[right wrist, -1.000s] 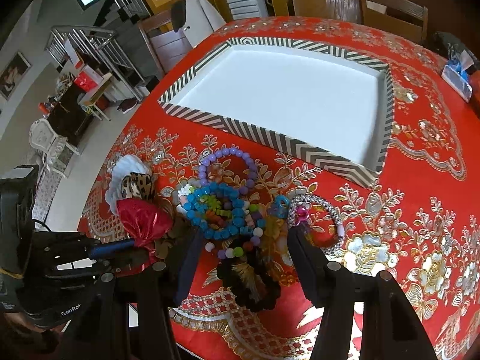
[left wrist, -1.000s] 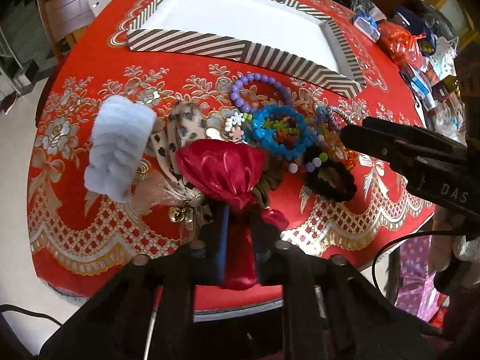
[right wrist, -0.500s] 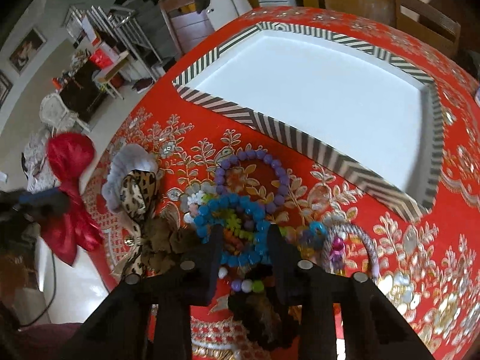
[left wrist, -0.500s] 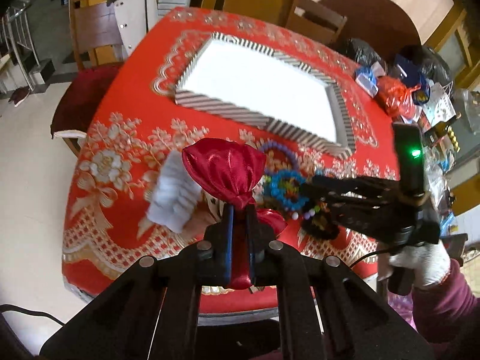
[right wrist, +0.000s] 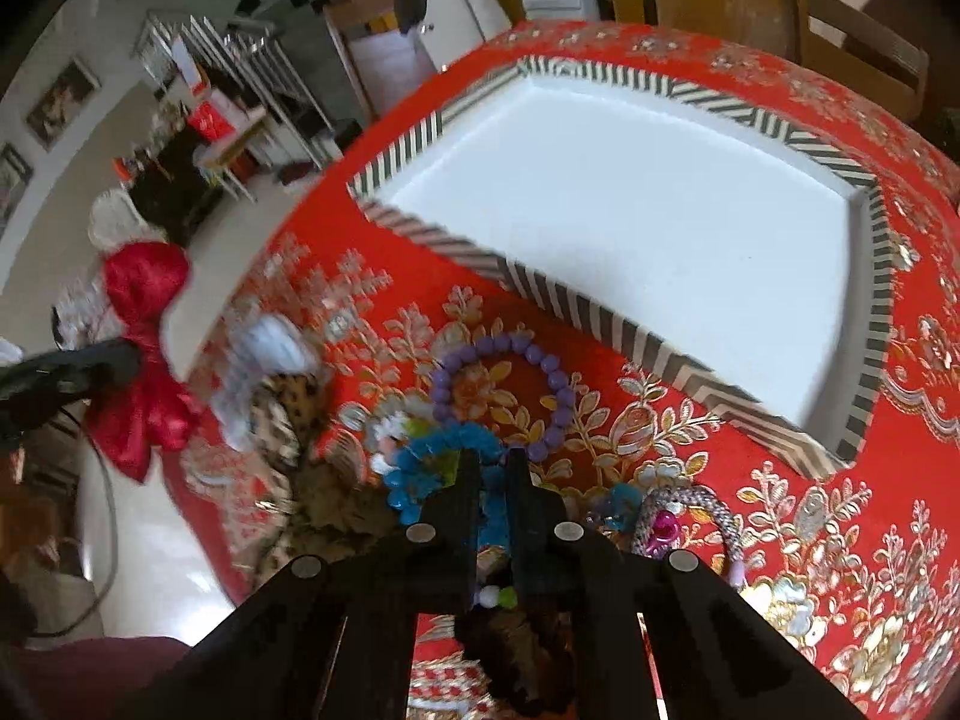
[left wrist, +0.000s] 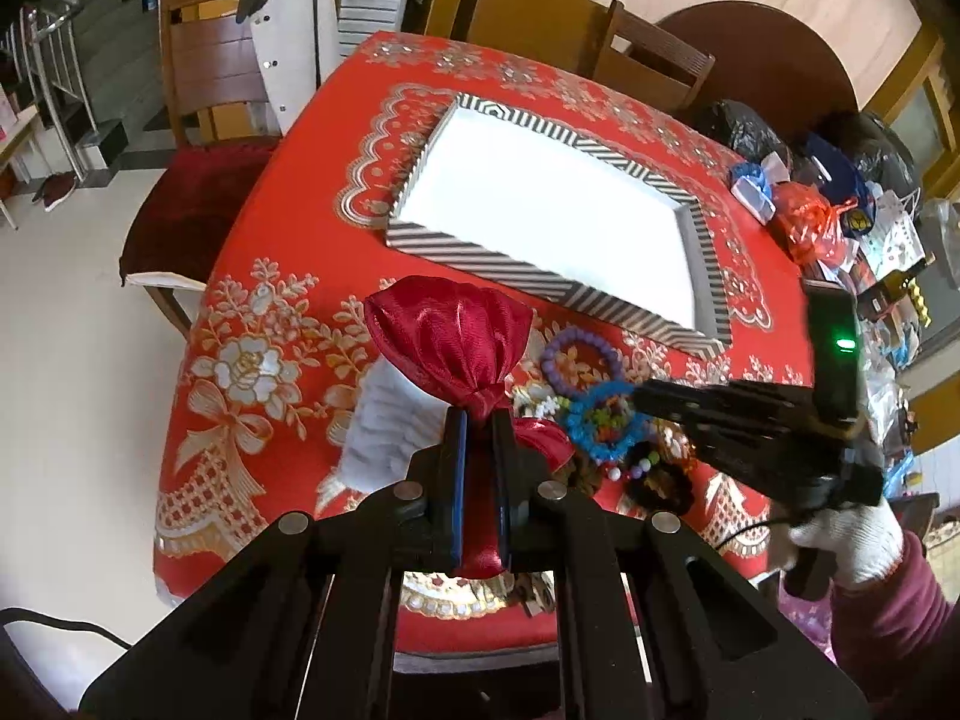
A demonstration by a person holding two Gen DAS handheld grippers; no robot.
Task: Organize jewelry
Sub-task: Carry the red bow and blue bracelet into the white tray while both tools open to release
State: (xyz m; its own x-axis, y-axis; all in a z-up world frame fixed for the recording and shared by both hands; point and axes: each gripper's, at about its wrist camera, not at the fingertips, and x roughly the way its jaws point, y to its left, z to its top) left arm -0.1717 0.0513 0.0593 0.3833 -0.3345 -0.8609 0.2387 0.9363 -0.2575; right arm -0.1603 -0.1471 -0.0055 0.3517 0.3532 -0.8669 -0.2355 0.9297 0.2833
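Observation:
My left gripper (left wrist: pixel 480 420) is shut on a red satin bow (left wrist: pixel 450 348) and holds it up above the red table; the bow also shows in the right wrist view (right wrist: pixel 144 360). My right gripper (right wrist: pixel 492 468) is shut on a blue beaded bracelet (right wrist: pixel 420 480) in the jewelry pile; the bracelet also shows in the left wrist view (left wrist: pixel 600 426). A purple bead bracelet (right wrist: pixel 504 390) lies just beyond it. A white tray with a striped rim (right wrist: pixel 576 306) lies further back, nothing in it; it also shows in the left wrist view (left wrist: pixel 498 270).
A white fluffy band (right wrist: pixel 270 348), a leopard scrunchie (right wrist: pixel 282 420), a silver-pink band (right wrist: pixel 678 516) and a dark scrunchie (right wrist: pixel 528 648) lie near the table's front edge. Bags and clutter (left wrist: pixel 828 204) sit at the right. Chairs (left wrist: pixel 204 96) stand around the table.
My left gripper has lifted the red bow up off the pile and away from the table. My right gripper has closed its jaws onto the blue bracelet.

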